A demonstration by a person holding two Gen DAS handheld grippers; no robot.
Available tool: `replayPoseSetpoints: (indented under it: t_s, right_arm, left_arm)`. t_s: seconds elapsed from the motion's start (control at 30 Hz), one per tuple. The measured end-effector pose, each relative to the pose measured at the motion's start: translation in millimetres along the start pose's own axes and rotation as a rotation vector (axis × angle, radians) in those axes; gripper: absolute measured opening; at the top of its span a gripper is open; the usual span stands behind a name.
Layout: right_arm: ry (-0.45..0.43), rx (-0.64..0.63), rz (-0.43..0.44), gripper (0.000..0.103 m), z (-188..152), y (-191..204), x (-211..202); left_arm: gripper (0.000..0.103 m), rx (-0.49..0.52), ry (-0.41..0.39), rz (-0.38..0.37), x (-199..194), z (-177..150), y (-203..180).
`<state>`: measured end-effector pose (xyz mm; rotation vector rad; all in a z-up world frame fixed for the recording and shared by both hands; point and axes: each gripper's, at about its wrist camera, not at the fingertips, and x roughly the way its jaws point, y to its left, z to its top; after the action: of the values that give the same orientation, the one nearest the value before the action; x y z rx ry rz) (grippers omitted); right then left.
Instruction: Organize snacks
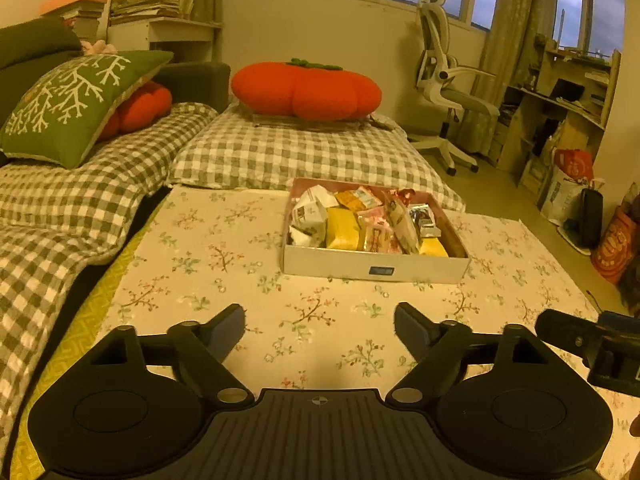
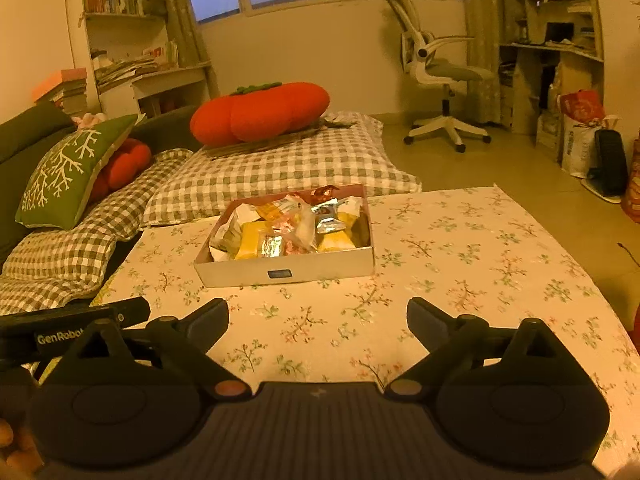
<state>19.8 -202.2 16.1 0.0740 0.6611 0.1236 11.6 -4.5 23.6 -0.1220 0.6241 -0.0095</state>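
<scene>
A shallow white cardboard box point(image 1: 372, 269) stands on the flowered tablecloth point(image 1: 208, 256), filled with several wrapped snacks point(image 1: 344, 228) in yellow, white, pink and silver packets. It also shows in the right wrist view point(image 2: 288, 270) with the snacks point(image 2: 280, 232) inside. My left gripper point(image 1: 319, 326) is open and empty, hovering above the cloth in front of the box. My right gripper point(image 2: 318, 320) is open and empty, also in front of the box. The right gripper's body shows at the right edge of the left wrist view point(image 1: 592, 340).
A checked cushion point(image 1: 296, 156) with an orange pumpkin pillow point(image 1: 306, 90) lies behind the table. A sofa with a green pillow point(image 1: 76, 104) is on the left. A white office chair point(image 1: 444, 80), shelves and bags point(image 1: 572, 184) stand at the right.
</scene>
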Motion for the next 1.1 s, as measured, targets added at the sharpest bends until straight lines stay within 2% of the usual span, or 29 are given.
replayPoseSetpoints:
  t_s: [0.13,0.27,0.4,0.67,1.1]
  right_arm:
    - [-0.001,-0.02,-0.014,0.097,-8,3,-5]
    - [-0.025,-0.026,-0.016,0.102,-9,5,-11]
    - [-0.007,-0.028,-0.032,0.102,-11,2,-6]
    - [0.045,-0.041,-0.06,0.102,-15,3,5]
    - [0.065,-0.072,-0.073,0.102,-16,7,8]
  left_arm:
    - [0.091,0.015,-0.006,0.009,-8,-6,-2]
    - [0.097,0.033,-0.006,0.006,-12,-12,-4]
    - [0.101,0.075,-0.006,0.037,-11,-16,-6]
    - [0.103,0.036,0.02,0.026,-3,-15,1]
    - [0.103,0.034,0.036,0.042,2,-14,4]
